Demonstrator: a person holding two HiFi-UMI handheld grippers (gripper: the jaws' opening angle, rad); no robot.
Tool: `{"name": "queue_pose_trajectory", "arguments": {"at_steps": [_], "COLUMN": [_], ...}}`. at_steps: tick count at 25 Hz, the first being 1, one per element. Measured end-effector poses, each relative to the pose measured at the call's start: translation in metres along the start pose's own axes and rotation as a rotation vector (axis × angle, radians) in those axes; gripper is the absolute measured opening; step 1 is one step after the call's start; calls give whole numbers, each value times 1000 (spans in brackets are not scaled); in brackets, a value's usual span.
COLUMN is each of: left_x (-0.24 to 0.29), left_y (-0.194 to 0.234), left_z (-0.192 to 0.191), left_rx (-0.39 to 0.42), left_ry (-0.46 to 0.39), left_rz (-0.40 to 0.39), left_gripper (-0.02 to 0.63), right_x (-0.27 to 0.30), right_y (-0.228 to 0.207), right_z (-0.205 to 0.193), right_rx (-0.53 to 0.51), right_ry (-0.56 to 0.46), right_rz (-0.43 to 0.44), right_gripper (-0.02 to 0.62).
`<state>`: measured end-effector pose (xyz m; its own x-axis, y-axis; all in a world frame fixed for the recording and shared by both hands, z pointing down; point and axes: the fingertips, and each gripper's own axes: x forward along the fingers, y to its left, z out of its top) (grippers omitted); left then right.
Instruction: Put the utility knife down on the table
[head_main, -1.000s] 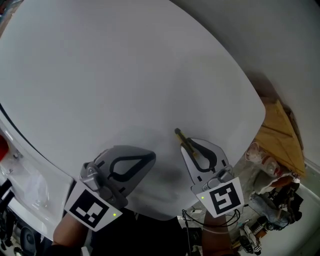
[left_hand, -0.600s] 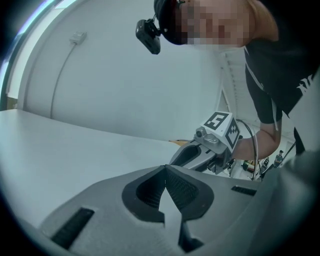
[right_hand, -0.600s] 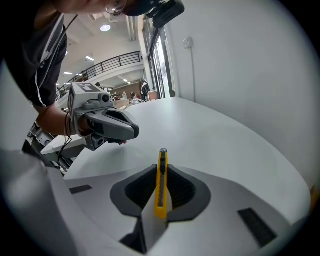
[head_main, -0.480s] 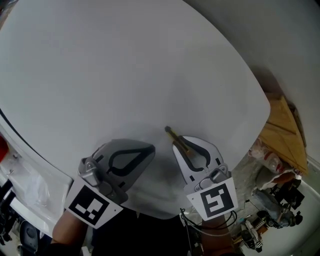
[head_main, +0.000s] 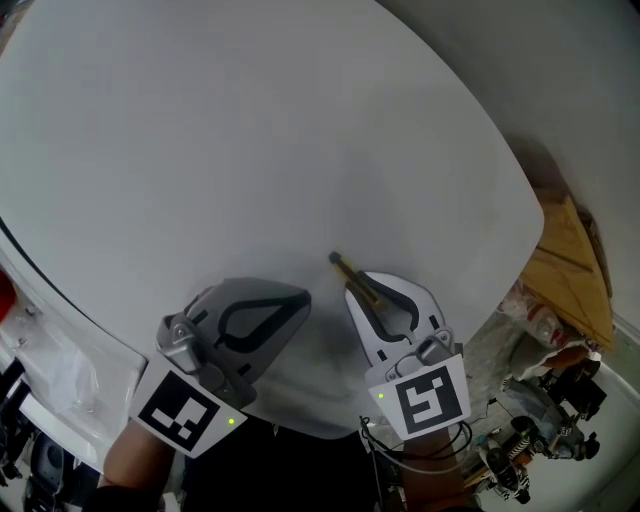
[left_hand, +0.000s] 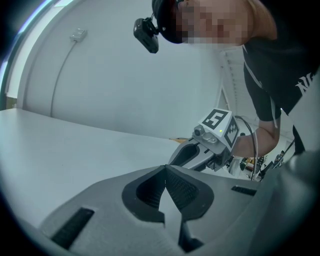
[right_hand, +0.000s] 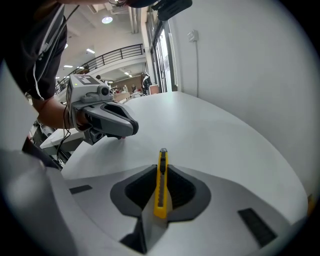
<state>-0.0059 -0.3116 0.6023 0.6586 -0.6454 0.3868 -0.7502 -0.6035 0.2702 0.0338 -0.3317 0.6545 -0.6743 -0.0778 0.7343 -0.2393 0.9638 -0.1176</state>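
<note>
A slim yellow utility knife (right_hand: 160, 184) with a dark slider is clamped between the jaws of my right gripper (right_hand: 161, 172), its tip pointing forward over the white table (right_hand: 210, 135). In the head view the knife (head_main: 352, 279) sticks out up-left from the right gripper (head_main: 362, 288), near the table's front edge. My left gripper (head_main: 298, 297) hovers just to the left of it, jaws closed together with nothing between them. In the left gripper view the left gripper (left_hand: 165, 181) is shut and empty, and the right gripper (left_hand: 176, 158) shows beyond it.
The round white table (head_main: 250, 140) spreads far ahead and to the left. Cardboard (head_main: 565, 262) and clutter lie on the floor past the table's right edge. A white ledge (head_main: 50, 370) runs at the lower left. A grey wall (right_hand: 240, 65) stands behind the table.
The right gripper with the knife has shifted a little left and nearer the left gripper over the second. In the last half second both grippers stay almost still.
</note>
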Motion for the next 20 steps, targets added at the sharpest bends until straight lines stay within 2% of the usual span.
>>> {"name": "queue_pose_trajectory", "arguments": {"at_steps": [20], "left_x": [4], "left_y": [-2], "left_z": [-1], "left_rx": [-19], "left_ry": [-14], "left_rz": [-21], "left_gripper": [5], "right_x": [3], "right_y": [-2], "right_z": [-2], "right_rx": [-56], "right_ry": [39], "right_rz": [-27], "right_gripper": [54]}}
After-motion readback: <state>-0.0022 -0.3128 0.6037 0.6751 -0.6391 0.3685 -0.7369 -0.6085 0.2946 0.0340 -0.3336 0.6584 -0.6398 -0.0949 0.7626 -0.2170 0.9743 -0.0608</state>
